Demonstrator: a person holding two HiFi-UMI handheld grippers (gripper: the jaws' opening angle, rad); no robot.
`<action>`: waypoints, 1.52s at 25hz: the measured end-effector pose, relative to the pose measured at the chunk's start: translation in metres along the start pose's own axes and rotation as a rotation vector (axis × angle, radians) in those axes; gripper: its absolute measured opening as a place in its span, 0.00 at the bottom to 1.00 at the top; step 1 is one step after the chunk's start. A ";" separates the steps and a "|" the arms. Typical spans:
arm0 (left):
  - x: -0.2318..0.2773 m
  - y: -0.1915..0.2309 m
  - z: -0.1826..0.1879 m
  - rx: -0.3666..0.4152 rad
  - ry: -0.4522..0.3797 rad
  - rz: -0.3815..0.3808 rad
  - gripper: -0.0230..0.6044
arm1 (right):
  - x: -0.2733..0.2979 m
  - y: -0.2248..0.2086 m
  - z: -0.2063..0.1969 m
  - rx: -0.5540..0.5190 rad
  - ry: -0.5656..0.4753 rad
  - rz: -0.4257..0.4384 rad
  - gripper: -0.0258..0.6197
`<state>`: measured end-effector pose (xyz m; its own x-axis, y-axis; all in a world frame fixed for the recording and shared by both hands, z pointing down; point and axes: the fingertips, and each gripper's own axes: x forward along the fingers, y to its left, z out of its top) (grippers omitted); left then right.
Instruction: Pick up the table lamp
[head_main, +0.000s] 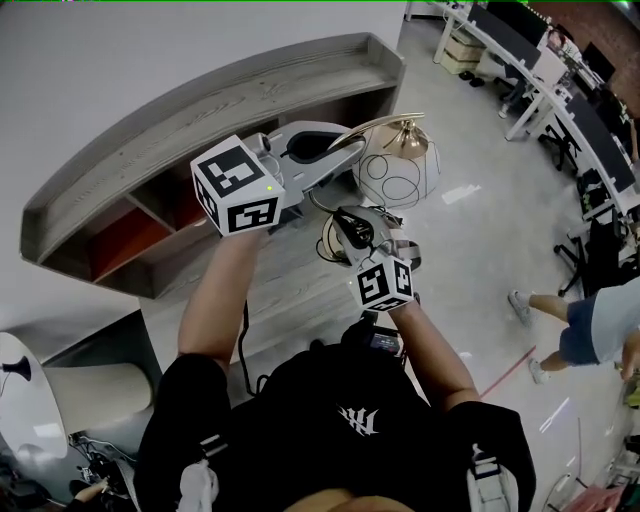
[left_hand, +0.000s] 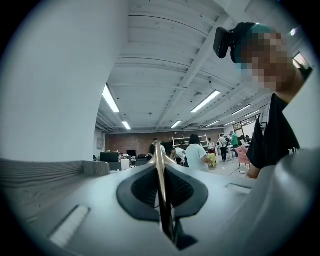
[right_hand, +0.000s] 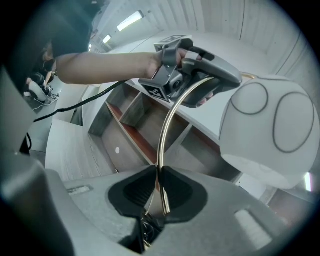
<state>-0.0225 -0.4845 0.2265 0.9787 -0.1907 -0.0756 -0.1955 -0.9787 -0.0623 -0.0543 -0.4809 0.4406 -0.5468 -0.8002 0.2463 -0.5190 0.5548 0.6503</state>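
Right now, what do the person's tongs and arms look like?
Left tongs and right tongs are pale grey shells with black pads; each carries a white cube with black square markers. A black cable trails from the left one. The sleeves are short and black.

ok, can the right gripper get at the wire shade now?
Probably not. The right gripper is shut on the brass stem, and the left gripper clamps that stem between it and the wire shade. It must let go first.
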 end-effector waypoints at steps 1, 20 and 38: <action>-0.001 0.000 0.002 0.004 -0.004 0.001 0.04 | -0.001 0.000 0.002 -0.002 -0.003 -0.003 0.12; -0.011 -0.008 0.017 0.010 -0.021 0.007 0.04 | -0.006 0.003 0.020 -0.018 -0.019 -0.014 0.12; -0.003 -0.023 0.026 0.016 -0.045 -0.011 0.04 | -0.021 -0.001 0.024 -0.046 -0.009 -0.039 0.12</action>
<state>-0.0231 -0.4597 0.2019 0.9771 -0.1764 -0.1193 -0.1864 -0.9793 -0.0791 -0.0578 -0.4593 0.4173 -0.5326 -0.8190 0.2137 -0.5095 0.5118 0.6917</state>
